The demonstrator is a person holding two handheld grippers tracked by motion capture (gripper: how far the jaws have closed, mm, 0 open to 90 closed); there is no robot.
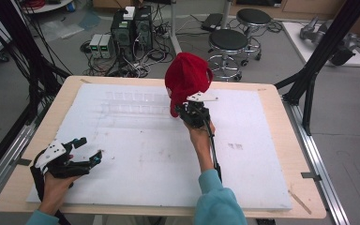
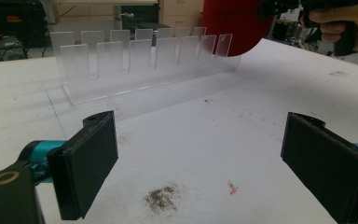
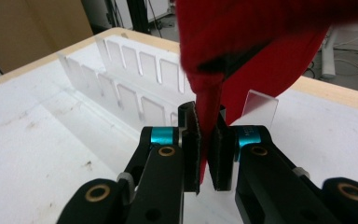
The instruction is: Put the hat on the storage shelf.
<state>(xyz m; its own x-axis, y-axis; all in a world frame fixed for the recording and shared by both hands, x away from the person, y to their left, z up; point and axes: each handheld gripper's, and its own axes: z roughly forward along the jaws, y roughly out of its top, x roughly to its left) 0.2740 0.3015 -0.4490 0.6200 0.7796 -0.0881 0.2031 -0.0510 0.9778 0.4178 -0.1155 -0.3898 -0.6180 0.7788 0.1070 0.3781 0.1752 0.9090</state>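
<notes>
Right gripper (image 3: 207, 151): both black jaws pressed against a fold of the red cap (image 3: 256, 46), which rises from between the pads and spreads across the upper frame. Behind it stands a clear acrylic rack (image 3: 130, 79) with two rows of upright dividers, resting on the white board (image 3: 42, 140), marked with dark specks.

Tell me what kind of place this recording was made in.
Most likely a lab or workshop set up for recording. A wooden table topped with a white board stands inside a black metal frame, with computer towers and tangled cables on the floor behind, beside round stools.
</notes>
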